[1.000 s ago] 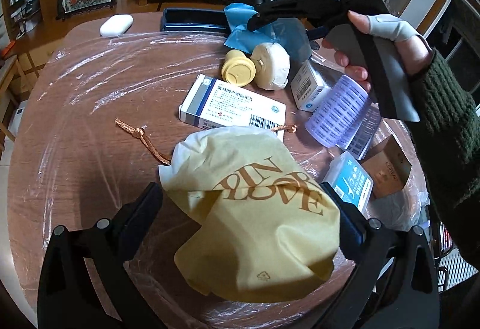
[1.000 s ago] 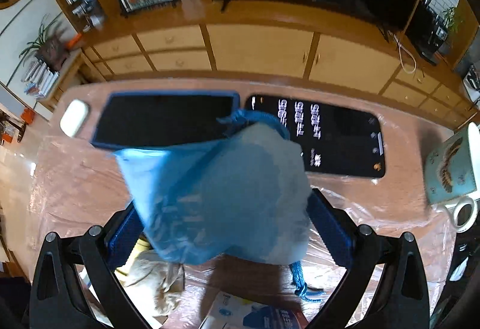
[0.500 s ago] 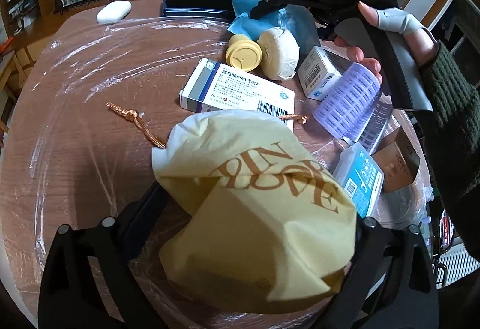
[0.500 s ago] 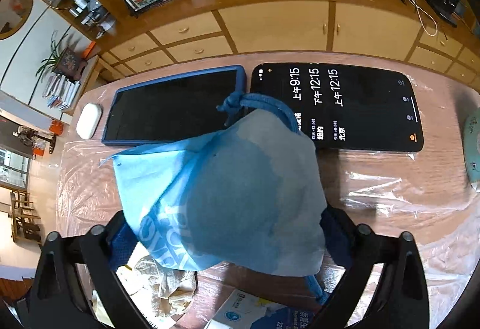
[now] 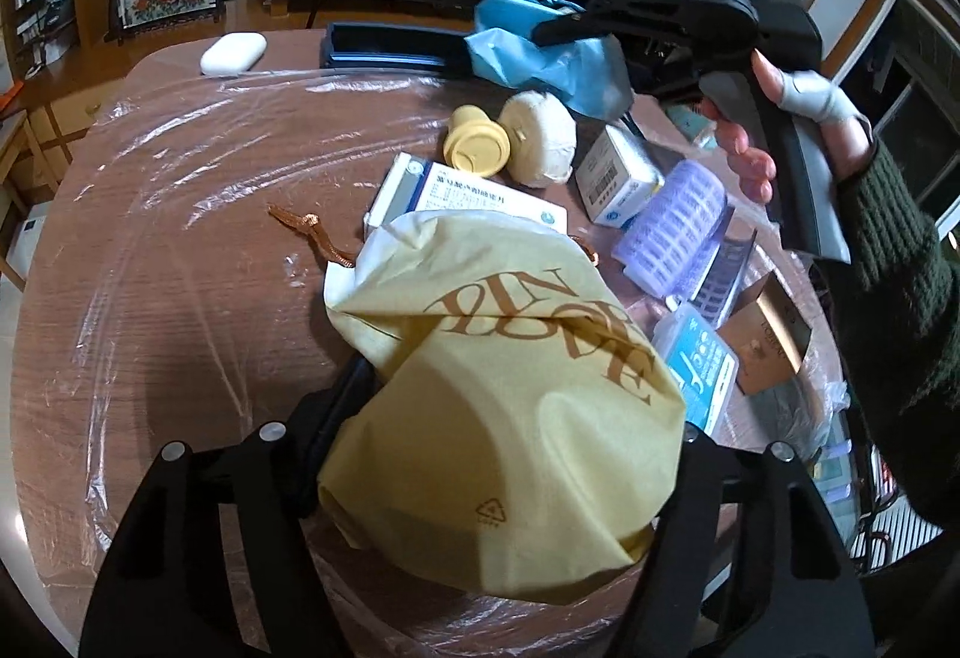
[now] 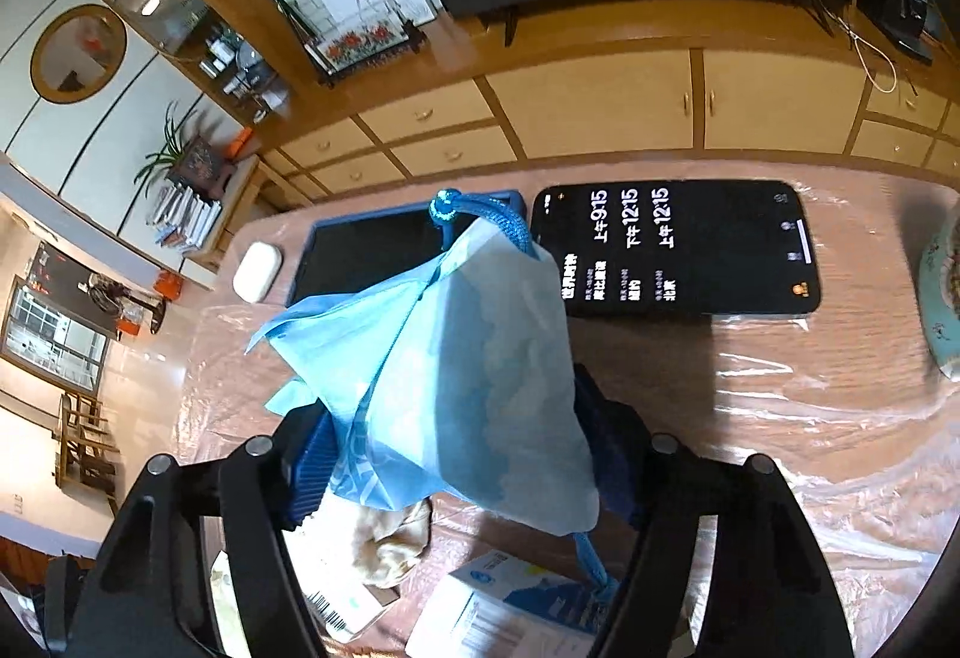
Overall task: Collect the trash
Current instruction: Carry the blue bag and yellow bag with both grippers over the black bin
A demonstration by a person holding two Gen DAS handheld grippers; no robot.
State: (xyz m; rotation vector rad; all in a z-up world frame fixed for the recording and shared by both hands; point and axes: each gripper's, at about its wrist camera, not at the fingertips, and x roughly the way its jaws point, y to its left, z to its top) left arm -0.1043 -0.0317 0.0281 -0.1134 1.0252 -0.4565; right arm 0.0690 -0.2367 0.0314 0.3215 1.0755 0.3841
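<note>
- We count two drawstring bags: one pale yellow fabric bag with brown lettering (image 5: 504, 394) and one light blue fabric bag with a blue cord (image 6: 468, 376).
- Our left gripper (image 5: 504, 448) has just been closing its jaws; the yellow bag sits between them, pressed on both sides, low over the brown wooden table under clear plastic film (image 5: 150, 250).
- Our right gripper (image 6: 456, 460) has likewise just been closing, and its blue pads squeeze the blue bag, which hangs clear above the table.
- Beyond the yellow bag we count three cartons: one long white and blue medicine box (image 5: 462, 193), one small white box with a barcode (image 5: 618, 175) and one brown cardboard box (image 5: 774, 340).
- There is also one lilac ribbed hair roller (image 5: 675, 226), one blue and white flat pack (image 5: 699, 364), one round yellow cap (image 5: 474, 148) and one cream wadded ball (image 5: 537, 139).
- At the far edge lie two dark screens, one blue-cased tablet (image 6: 372, 250) and one black phone showing clock times (image 6: 678, 250), plus one white earbud case (image 6: 257, 271).
- The yellow bag hides most of the medicine box and its own brown cord (image 5: 312, 235) in part; we cannot read the box's print.
- A patterned cup (image 6: 942, 298) is cut off at the right edge of the right wrist view.
</note>
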